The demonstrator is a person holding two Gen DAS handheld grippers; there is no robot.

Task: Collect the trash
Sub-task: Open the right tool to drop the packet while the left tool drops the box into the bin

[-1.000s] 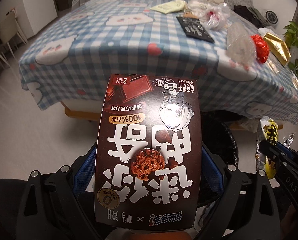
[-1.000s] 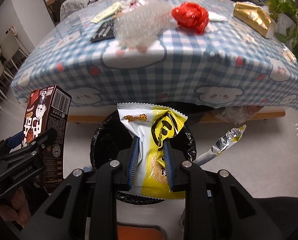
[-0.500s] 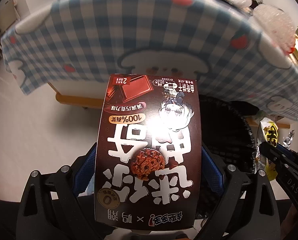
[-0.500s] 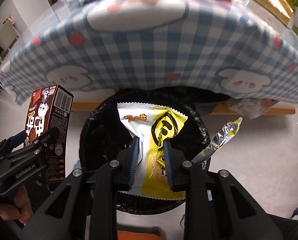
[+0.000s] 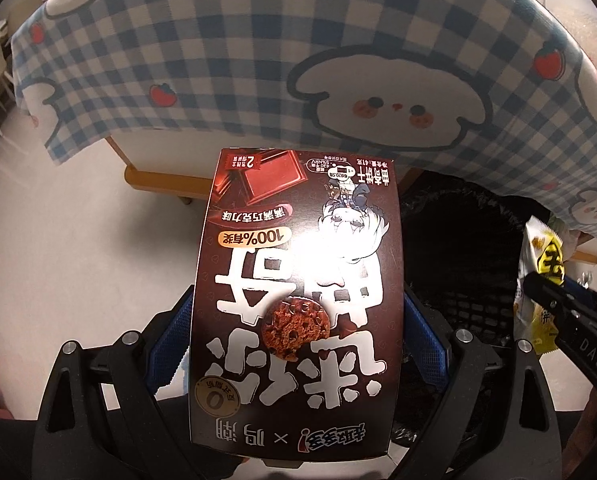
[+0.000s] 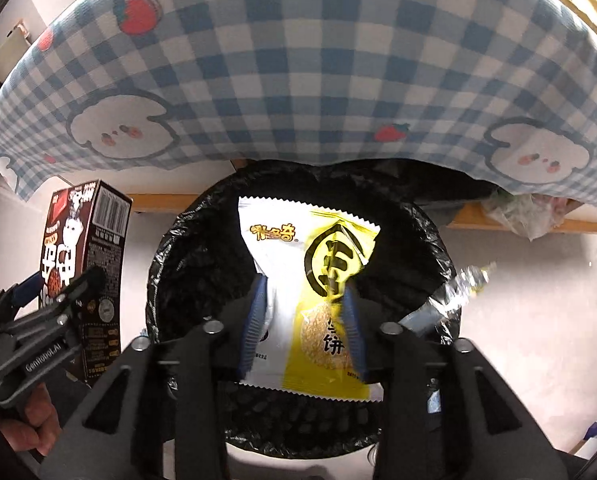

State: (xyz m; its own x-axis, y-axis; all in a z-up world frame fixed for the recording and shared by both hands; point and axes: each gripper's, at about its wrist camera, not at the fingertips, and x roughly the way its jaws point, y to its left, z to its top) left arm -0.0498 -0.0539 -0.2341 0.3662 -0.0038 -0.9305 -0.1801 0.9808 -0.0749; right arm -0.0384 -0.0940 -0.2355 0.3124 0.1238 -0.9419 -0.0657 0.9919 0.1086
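A blue-and-white checked cloth (image 6: pixel 298 80) (printed with bunnies and strawberries) drapes the surface. On the pale floor (image 5: pixel 78 248) beneath its edge stands a bin lined with a black bag (image 6: pixel 186 280).

Two wrist fisheyes, both tilted steeply down, close over the floor.
Each faces the checked tablecloth (image 5: pixel 258 60) edge; both share the black-lined trash bin (image 6: pixel 186 264) beneath it.

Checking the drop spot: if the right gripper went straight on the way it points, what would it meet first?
Probably the black-lined trash bin: the right gripper, jaws just opening around the yellow snack packet, points down into its mouth. Depth is unclear.
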